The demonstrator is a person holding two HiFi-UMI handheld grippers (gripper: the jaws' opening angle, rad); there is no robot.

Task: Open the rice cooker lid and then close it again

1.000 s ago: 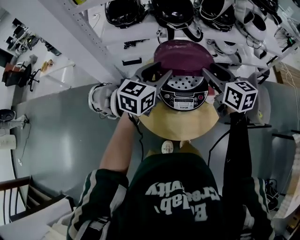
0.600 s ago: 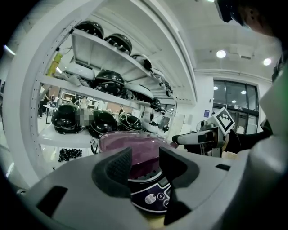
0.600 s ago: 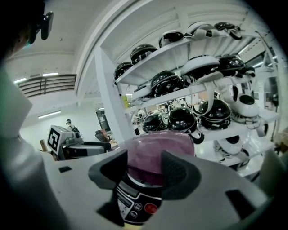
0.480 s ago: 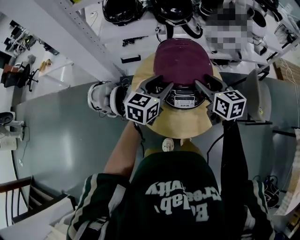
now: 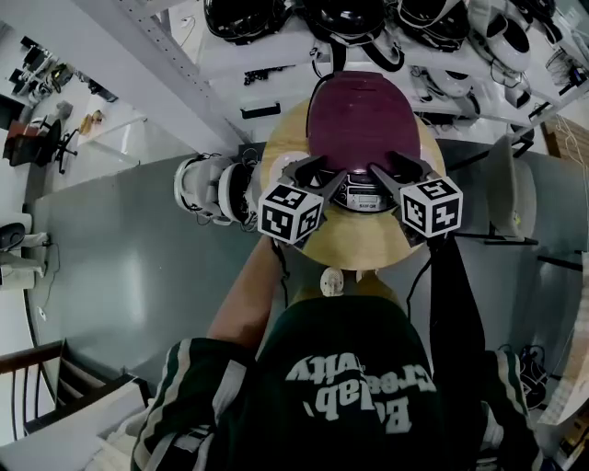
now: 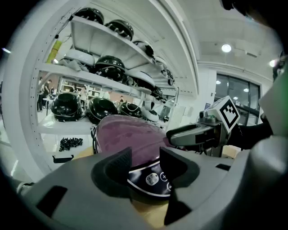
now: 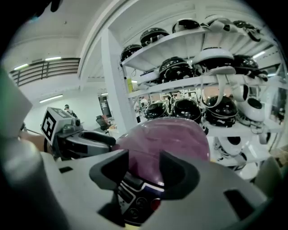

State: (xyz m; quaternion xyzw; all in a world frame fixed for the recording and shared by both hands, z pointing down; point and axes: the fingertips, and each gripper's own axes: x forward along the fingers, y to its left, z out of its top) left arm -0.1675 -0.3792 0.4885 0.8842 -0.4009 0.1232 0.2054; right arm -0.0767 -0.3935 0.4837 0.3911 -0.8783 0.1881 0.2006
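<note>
The rice cooker (image 5: 361, 120) stands on a round wooden table (image 5: 354, 250) with its maroon lid (image 6: 128, 134) (image 7: 171, 139) down; its control panel (image 5: 361, 196) faces me. My left gripper (image 5: 313, 172) (image 6: 144, 162) is open at the lid's front left edge. My right gripper (image 5: 401, 170) (image 7: 141, 168) is open at the front right edge; its jaws have just been closing a little, with nothing pressed between the pads. Each gripper view looks past its own jaws at the lid's front rim and the other gripper. Whether the fingertips touch the lid I cannot tell.
White shelves (image 5: 276, 64) holding several dark helmets (image 5: 350, 23) stand right behind the table. White helmets (image 5: 207, 189) lie left of it. A chair (image 5: 504, 189) and black cables (image 5: 433, 276) are at the right, on a grey floor (image 5: 120, 258).
The lid stood open, showing its silver inner plate; it has swung down and now lies shut. Both grippers came down and inward with it toward the cooker's front.
</note>
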